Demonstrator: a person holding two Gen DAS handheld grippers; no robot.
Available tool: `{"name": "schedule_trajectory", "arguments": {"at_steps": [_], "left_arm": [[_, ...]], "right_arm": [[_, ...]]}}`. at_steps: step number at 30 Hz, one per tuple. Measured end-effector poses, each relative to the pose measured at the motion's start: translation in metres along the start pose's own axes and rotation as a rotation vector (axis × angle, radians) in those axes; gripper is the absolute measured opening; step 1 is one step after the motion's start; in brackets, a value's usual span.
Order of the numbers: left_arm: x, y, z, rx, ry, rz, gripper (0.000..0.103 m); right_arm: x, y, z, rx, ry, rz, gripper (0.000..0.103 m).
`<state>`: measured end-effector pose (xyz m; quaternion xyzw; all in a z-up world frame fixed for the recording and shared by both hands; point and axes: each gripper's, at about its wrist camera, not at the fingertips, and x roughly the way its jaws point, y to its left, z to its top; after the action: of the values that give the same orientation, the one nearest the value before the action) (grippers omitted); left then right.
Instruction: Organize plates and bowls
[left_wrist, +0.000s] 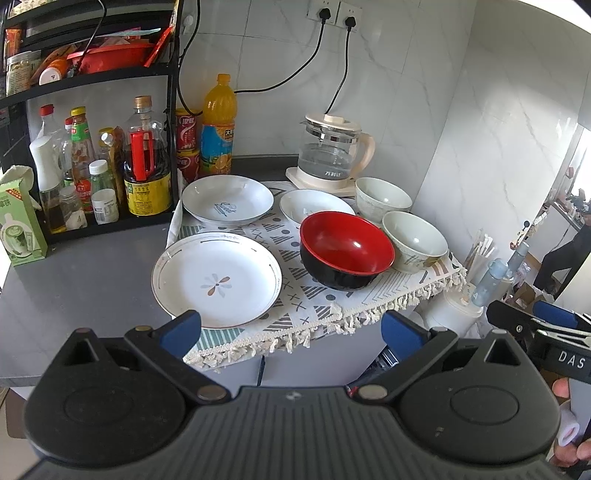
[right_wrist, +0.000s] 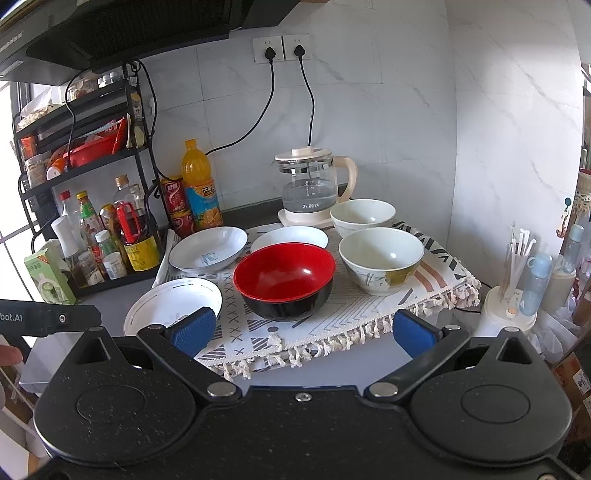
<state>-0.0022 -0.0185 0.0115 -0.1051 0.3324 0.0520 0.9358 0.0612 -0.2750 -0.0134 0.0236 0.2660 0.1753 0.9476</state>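
On a patterned cloth (left_wrist: 325, 302) lie three white plates: one with a flower print (left_wrist: 216, 278) at the front left, one with blue script (left_wrist: 227, 199) behind it, and a third (left_wrist: 314, 206) partly hidden behind a red-and-black bowl (left_wrist: 345, 254). Two pale bowls (left_wrist: 413, 236) (left_wrist: 382, 197) stand at the right. My left gripper (left_wrist: 291, 328) hovers open before the cloth's fringe, holding nothing. In the right wrist view my right gripper (right_wrist: 303, 330) is open too, short of the red bowl (right_wrist: 284, 280), with the flower plate (right_wrist: 170, 304) beside its left finger.
A glass kettle (left_wrist: 332, 151) on its base stands at the back, cords running to wall sockets. A black rack (left_wrist: 85, 155) of bottles and an orange drink bottle (left_wrist: 218, 125) fill the left. A green carton (left_wrist: 20, 221) sits on the grey counter (left_wrist: 85, 288). Straws and bottles (right_wrist: 517, 273) stand right.
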Motion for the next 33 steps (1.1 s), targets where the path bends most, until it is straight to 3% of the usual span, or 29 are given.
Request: {"name": "schedule_trajectory", "arguments": {"at_steps": [22,33], "left_arm": [[0.002,-0.006,0.007,-0.002,0.0,0.013,0.103],[0.034,-0.017,0.021,-0.004,0.024,0.019,0.103]], "right_arm": [[0.005,-0.008,0.004,0.016,0.031,0.008,0.103],[0.033,-0.02,0.014,-0.003,0.029,-0.015,0.103]]}}
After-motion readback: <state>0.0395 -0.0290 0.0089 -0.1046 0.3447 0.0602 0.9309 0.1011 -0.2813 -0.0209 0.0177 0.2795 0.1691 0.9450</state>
